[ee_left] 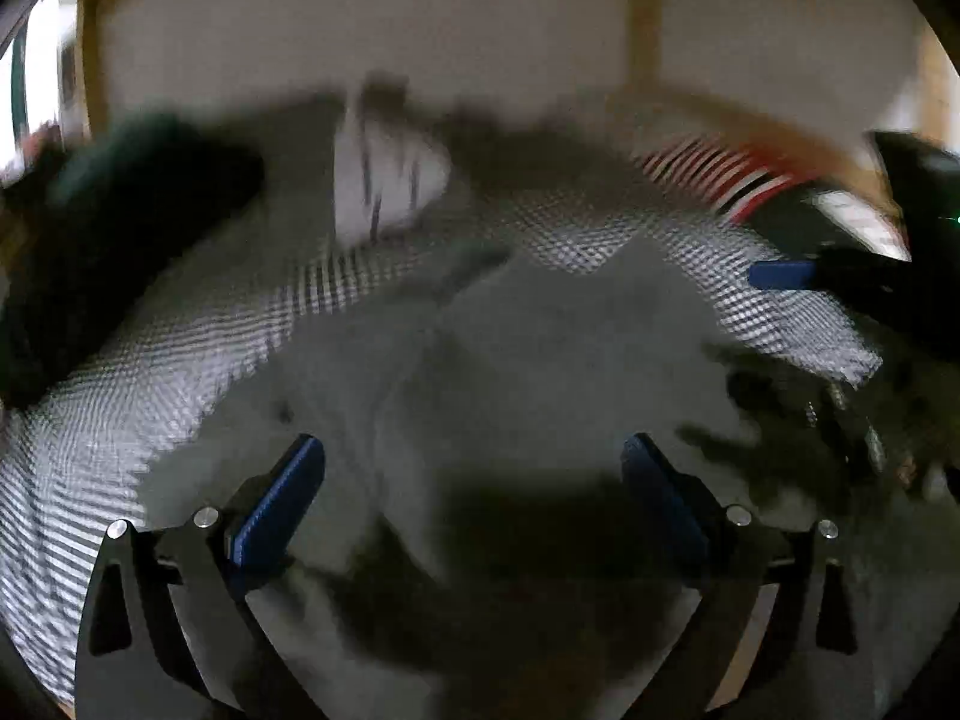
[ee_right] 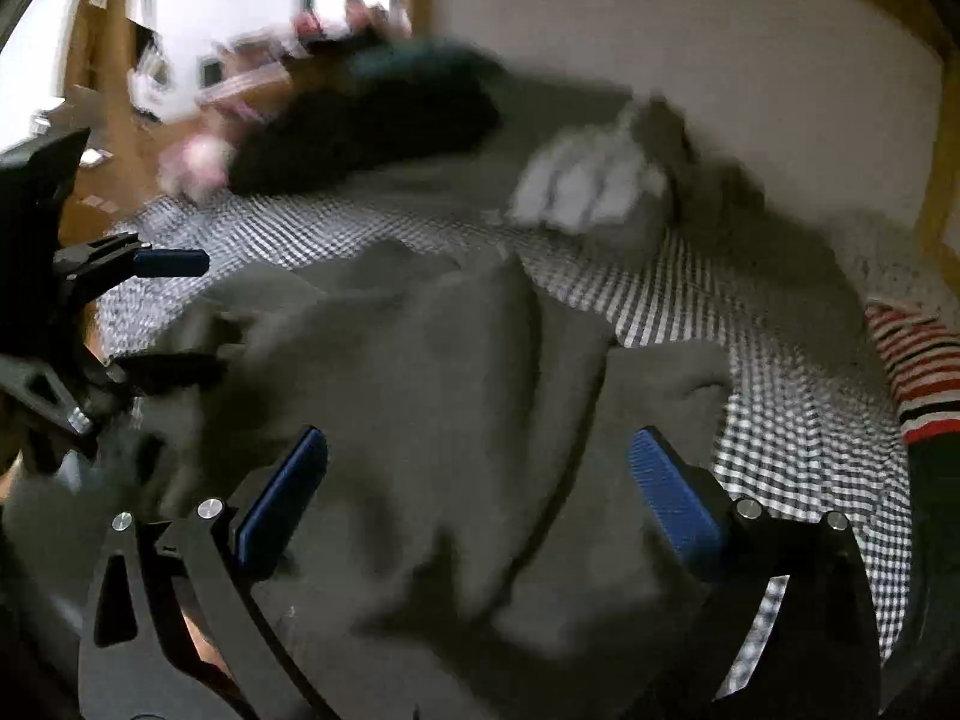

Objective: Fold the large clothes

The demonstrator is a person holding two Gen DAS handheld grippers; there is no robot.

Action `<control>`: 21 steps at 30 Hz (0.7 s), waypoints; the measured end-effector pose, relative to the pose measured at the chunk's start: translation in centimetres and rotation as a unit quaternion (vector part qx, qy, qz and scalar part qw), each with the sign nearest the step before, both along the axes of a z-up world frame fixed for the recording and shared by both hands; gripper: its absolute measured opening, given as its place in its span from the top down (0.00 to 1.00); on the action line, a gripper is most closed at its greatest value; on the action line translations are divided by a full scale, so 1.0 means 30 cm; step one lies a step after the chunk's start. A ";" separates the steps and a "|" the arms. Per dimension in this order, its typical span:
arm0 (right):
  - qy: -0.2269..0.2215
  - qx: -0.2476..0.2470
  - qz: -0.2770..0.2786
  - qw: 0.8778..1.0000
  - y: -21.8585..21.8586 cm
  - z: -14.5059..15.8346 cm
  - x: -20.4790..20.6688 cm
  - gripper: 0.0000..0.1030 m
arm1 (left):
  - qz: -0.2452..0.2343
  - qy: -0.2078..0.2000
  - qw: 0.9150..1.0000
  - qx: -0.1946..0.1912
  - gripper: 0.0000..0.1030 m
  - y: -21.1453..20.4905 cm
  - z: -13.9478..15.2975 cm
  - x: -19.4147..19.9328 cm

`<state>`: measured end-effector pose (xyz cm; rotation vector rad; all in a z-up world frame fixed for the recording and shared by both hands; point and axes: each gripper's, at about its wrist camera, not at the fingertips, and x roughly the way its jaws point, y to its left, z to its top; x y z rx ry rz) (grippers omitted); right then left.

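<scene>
A large grey garment (ee_left: 510, 360) lies rumpled on a black-and-white checked bedsheet (ee_left: 150, 396). My left gripper (ee_left: 474, 456) is open above it, holding nothing. In the right wrist view the same grey garment (ee_right: 432, 396) lies in folds on the checked sheet (ee_right: 780, 372). My right gripper (ee_right: 477, 456) is open above it and empty. The right gripper shows at the right edge of the left wrist view (ee_left: 780, 275). The left gripper shows at the left edge of the right wrist view (ee_right: 171, 263). Both views are blurred by motion.
A dark garment (ee_right: 372, 120) lies at the far left of the bed, a white and grey garment (ee_right: 594, 186) at the back, and a red-striped one (ee_right: 918, 378) at the right. A pale wall with wooden framing (ee_right: 690, 42) stands behind.
</scene>
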<state>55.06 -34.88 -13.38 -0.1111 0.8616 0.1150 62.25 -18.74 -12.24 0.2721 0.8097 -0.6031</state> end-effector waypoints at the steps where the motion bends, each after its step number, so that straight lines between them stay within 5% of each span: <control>1: 0.040 -0.033 -0.018 0.998 0.007 -0.068 0.065 0.03 | 0.025 0.041 0.998 0.030 0.05 -0.028 -0.075 0.084; 3: 0.128 -0.079 -0.042 0.988 -0.009 -0.234 0.166 0.09 | 0.056 0.093 0.991 0.081 0.04 -0.060 -0.205 0.183; 4: 0.136 -0.073 -0.037 0.987 -0.015 -0.276 0.176 0.08 | 0.053 0.096 0.990 0.086 0.04 -0.067 -0.241 0.200; 10: 0.099 -0.003 -0.081 0.992 -0.080 -0.222 0.090 0.03 | 0.057 0.074 0.994 0.065 0.04 -0.030 -0.214 0.183; 14: 0.077 0.023 -0.068 0.994 -0.042 -0.188 -0.047 0.03 | 0.091 0.015 0.994 0.055 0.04 0.034 -0.163 0.103; 16: 0.093 -0.024 -0.046 0.994 0.023 -0.267 -0.070 0.03 | 0.093 0.016 0.992 0.081 0.04 0.039 -0.241 0.094; 17: 0.085 -0.052 -0.040 0.994 0.043 -0.291 -0.077 0.03 | 0.095 0.028 0.993 0.055 0.04 0.061 -0.275 0.112; 21: 0.059 -0.022 -0.045 0.997 0.010 -0.320 -0.086 0.03 | 0.097 0.024 0.995 0.026 0.04 0.084 -0.287 0.127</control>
